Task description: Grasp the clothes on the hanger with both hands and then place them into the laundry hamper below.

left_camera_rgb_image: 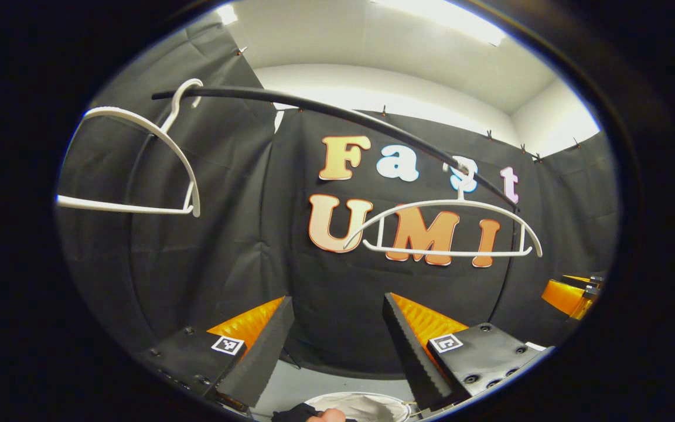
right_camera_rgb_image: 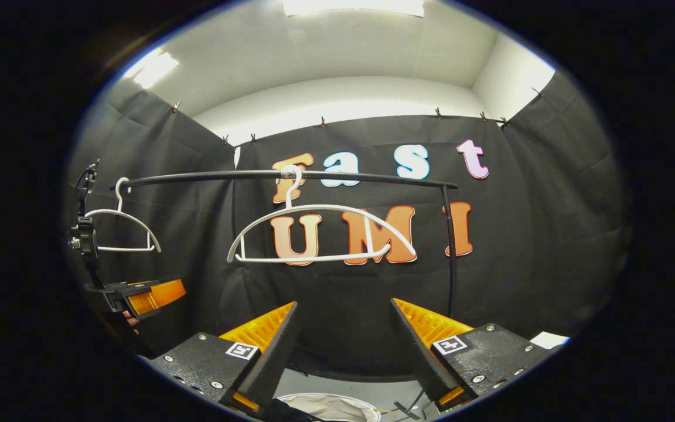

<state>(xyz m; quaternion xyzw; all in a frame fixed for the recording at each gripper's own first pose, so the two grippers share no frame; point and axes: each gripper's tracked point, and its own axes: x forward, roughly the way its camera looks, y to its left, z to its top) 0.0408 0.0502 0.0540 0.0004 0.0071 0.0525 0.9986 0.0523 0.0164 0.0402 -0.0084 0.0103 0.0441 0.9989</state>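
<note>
Square black-and-white markers are borne by both grippers' wide-spread, empty fingers (left_camera_rgb_image: 408,346) (right_camera_rgb_image: 413,346), two bare white hangers (right_camera_rgb_image: 320,234) are hung at mid-frame, and what may be the pale hamper (left_camera_rgb_image: 367,405) is glimpsed at bottom centre.

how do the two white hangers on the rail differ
In the right gripper view, the near hanger hangs mid-rail, facing the camera and looking larger; the far hanger sits at the left end of the rail, looking smaller and turned aside. Both are white, bare, and hooked on it.
</note>
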